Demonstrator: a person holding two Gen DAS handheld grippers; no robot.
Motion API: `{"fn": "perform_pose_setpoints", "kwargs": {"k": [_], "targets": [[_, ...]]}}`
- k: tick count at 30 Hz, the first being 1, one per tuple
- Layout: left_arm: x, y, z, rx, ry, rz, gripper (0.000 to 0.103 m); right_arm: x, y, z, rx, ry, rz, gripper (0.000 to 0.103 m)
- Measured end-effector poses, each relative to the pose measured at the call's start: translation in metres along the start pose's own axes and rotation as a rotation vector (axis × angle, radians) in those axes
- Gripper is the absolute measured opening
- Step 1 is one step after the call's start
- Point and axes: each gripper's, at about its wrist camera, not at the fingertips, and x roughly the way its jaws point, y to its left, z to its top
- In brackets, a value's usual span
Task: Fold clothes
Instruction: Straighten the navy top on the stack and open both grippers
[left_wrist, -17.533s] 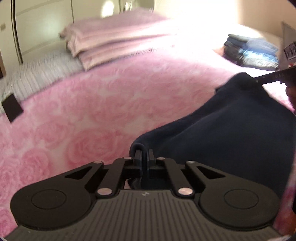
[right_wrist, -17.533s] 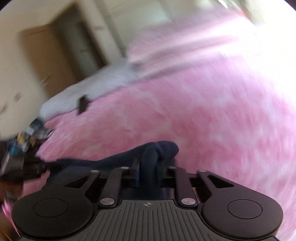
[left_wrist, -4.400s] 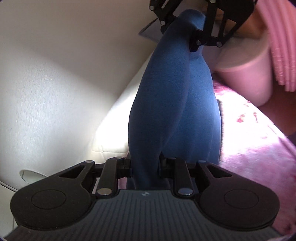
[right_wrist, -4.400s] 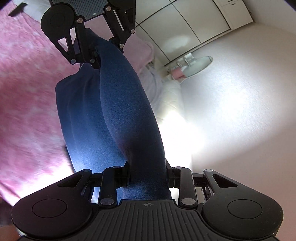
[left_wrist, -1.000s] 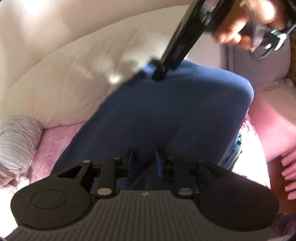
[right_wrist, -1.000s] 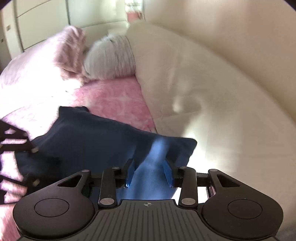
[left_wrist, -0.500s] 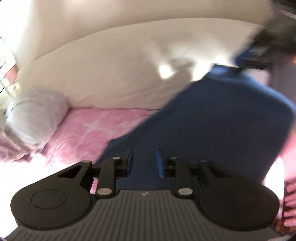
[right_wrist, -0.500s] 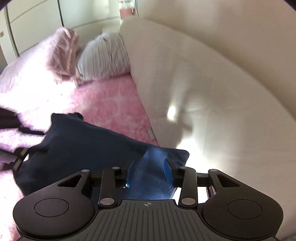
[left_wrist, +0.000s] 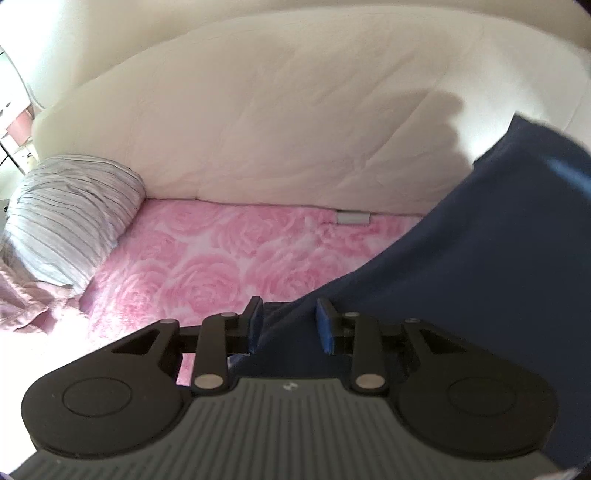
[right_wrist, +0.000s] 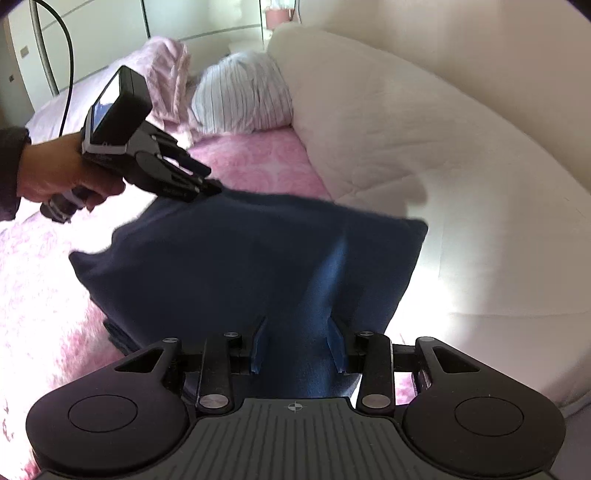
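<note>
Pink bedspread (left_wrist: 229, 258) ahead of both tongs, white headboard (left_wrist: 295, 122) beyond. Navy garment (right_wrist: 236, 266) stretched between them, likely for laying flat. Right tongs (right_wrist: 298, 345) part-open, cloth between. Left tongs (left_wrist: 288, 325) opening, cloth edge loose between blue pads (left_wrist: 323, 328).

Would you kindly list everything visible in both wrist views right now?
garment: one, navy blue, lying on the bedspread, between both claws
bedspread: one, pink rose print, covering the bed
quilt: one, cream, heaped along the bed's far side
pillow: one, grey striped, beside the quilt
folded bedding: pink, behind the pillow
hand: one, gripping the left tool
left claw: one, black, opening, cloth between jaws
right claw: one, black, jaws apart around cloth
</note>
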Motion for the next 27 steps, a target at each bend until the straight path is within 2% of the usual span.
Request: {"fn": "perform_pose_setpoints", "kwargs": {"k": [3,7,9,11,16,20,23,27], "targets": [[-0.040,0.003,-0.009,-0.002,-0.025,-0.015,0.027,0.002,0.004,-0.003,-0.002,0.007,0.006,0.039],[-0.093,-0.016,-0.030,-0.006,-0.026,-0.127,0.027,0.015,0.001,-0.012,0.022,0.022,0.001,0.039],[-0.105,-0.034,-0.040,0.000,-0.001,-0.175,0.027,0.020,0.001,-0.016,0.025,0.013,-0.008,0.039],[-0.101,-0.052,-0.052,0.004,0.046,-0.189,0.027,0.022,0.002,-0.018,0.032,0.000,-0.016,0.039],[-0.085,-0.061,-0.061,-0.040,0.062,-0.145,0.028,0.003,0.010,-0.017,0.062,-0.042,-0.040,0.039],[-0.092,-0.059,-0.061,-0.071,0.063,-0.137,0.028,-0.009,0.019,-0.035,0.072,-0.033,-0.048,0.039],[-0.106,-0.061,-0.060,-0.093,0.052,-0.105,0.029,-0.012,0.017,-0.041,0.127,-0.045,-0.048,0.039],[-0.137,-0.060,-0.071,-0.168,0.025,-0.074,0.048,-0.032,0.024,-0.043,0.182,-0.090,-0.073,0.042]]}}
